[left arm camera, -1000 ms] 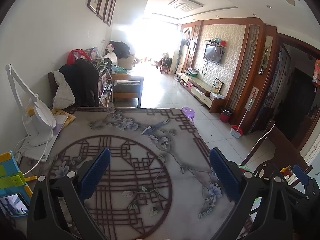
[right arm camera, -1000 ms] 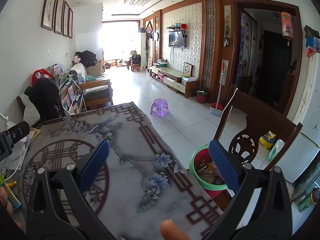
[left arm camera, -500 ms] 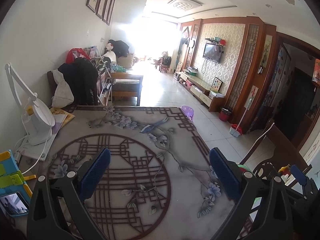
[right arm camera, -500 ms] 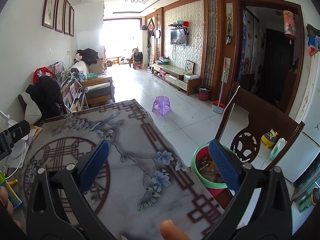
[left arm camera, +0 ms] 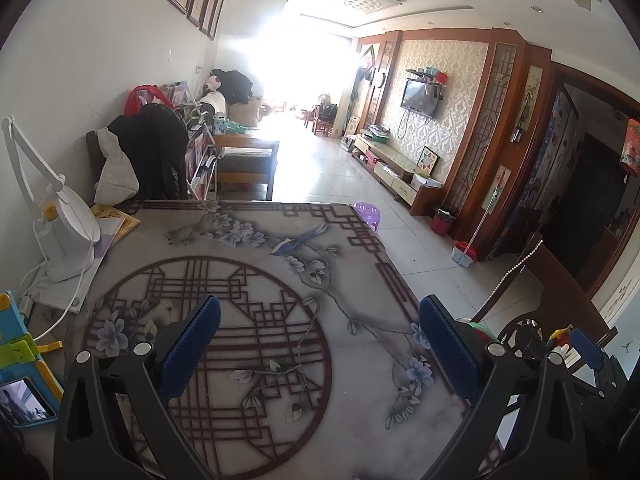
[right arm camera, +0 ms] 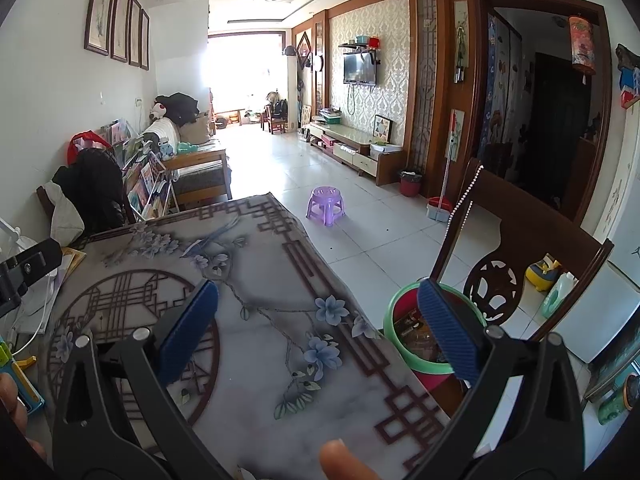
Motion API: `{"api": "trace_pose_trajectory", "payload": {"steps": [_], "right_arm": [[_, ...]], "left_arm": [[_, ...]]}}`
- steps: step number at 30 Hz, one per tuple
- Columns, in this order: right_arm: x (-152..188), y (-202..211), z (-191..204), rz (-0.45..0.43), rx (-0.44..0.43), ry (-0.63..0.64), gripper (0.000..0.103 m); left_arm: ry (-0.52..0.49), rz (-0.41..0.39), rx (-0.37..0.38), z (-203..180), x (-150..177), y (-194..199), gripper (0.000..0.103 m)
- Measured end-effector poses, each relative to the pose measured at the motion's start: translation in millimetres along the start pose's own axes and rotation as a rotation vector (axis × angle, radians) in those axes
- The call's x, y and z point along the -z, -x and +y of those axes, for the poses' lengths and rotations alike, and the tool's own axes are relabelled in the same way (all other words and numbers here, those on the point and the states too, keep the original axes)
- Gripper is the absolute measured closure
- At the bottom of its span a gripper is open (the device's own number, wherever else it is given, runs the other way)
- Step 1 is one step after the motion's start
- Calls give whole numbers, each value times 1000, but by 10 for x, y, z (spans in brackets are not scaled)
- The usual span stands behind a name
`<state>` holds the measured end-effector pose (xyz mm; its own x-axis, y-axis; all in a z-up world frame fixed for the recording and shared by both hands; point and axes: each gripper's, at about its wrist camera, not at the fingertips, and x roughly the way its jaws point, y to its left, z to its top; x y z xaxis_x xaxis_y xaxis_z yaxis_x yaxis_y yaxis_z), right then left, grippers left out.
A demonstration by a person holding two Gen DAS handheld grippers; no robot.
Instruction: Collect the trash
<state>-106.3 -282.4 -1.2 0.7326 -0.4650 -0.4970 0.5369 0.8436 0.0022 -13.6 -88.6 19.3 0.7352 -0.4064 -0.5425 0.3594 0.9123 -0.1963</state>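
Note:
My left gripper (left arm camera: pixel 320 344) is open and empty, held above the patterned table (left arm camera: pixel 256 288). My right gripper (right arm camera: pixel 318 332) is open and empty over the table's right edge (right arm camera: pixel 320 280). A red bin with a green rim (right arm camera: pixel 404 332) stands on the floor beside the table, with wrappers inside; the right finger (right arm camera: pixel 448 332) partly covers it. I see no loose trash on the table top. The right gripper's blue pad shows at the right in the left wrist view (left arm camera: pixel 586 348).
A white desk lamp (left arm camera: pixel 60 232), books and a phone (left arm camera: pixel 24 400) sit at the table's left side. A wooden chair (right arm camera: pixel 520 260) stands right of the bin. A purple stool (right arm camera: pixel 326 204) is on the tiled floor.
Both grippers have drifted slightly; the views shift a little and the bin shows a bit more in the right wrist view. Both stay open and empty.

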Motion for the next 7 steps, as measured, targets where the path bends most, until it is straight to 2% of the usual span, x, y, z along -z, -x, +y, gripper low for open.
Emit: {"api": "trace_pose_trajectory", "payload": {"steps": [4,7], "right_arm": [[41,-99,38,26,-15,14,5],[127,-279,81,74,-43,36,5]], "left_arm": [[55,44,-43,145,92,-162,8],[106,96,-121,421,296,-399,8]]}}
